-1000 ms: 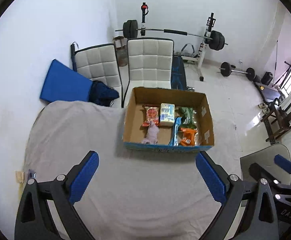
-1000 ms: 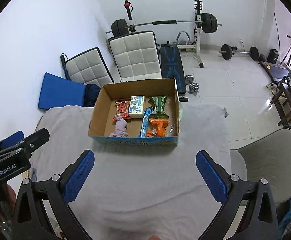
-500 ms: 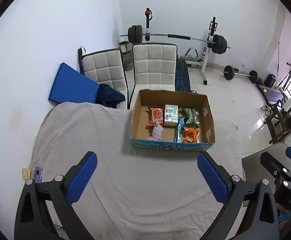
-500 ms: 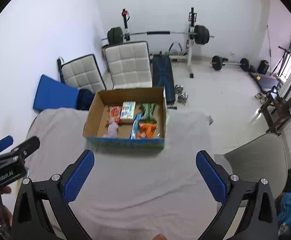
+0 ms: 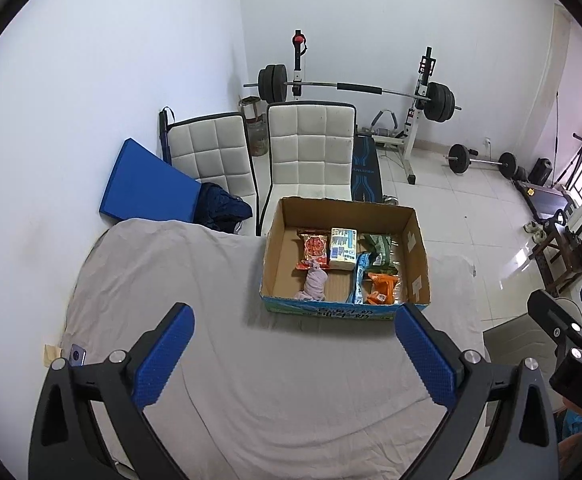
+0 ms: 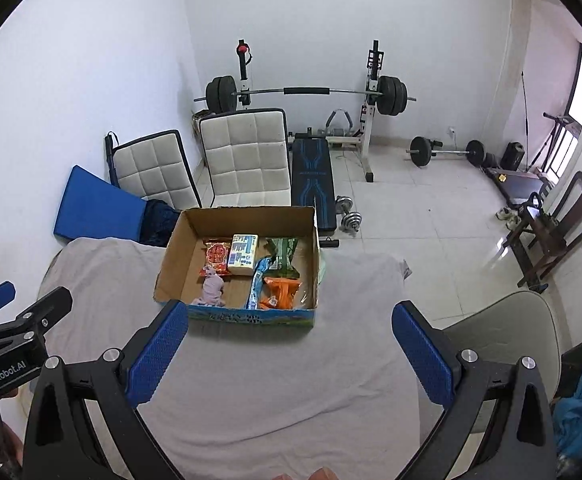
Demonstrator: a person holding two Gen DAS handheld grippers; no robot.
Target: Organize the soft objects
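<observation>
An open cardboard box [image 5: 417, 256] [image 6: 171, 256] stands at the far side of a table under a grey cloth [image 5: 219, 300] [image 6: 275, 380]. It holds several soft packets: a red snack pack [image 5: 314, 246], a white tissue pack [image 5: 342, 243], a green pack [image 5: 379, 249], an orange pack [image 5: 381, 288], a blue pack [image 5: 359, 276] and a pale pink cloth [image 5: 315, 283]. My left gripper [image 5: 295, 352] and right gripper [image 6: 291, 348] are both open and empty, held high above the table, well short of the box.
Two white padded chairs [image 5: 311, 152] and a blue mat [image 5: 143, 184] stand behind the table. A barbell rack [image 5: 355, 88] and weights are by the far wall. A grey chair [image 6: 503, 332] is at the table's right. A phone [image 5: 77, 356] lies at the left edge.
Both grippers have pulled up and back from the box, which now looks smaller and farther away. Both stay open and empty. The box contents have not moved.
</observation>
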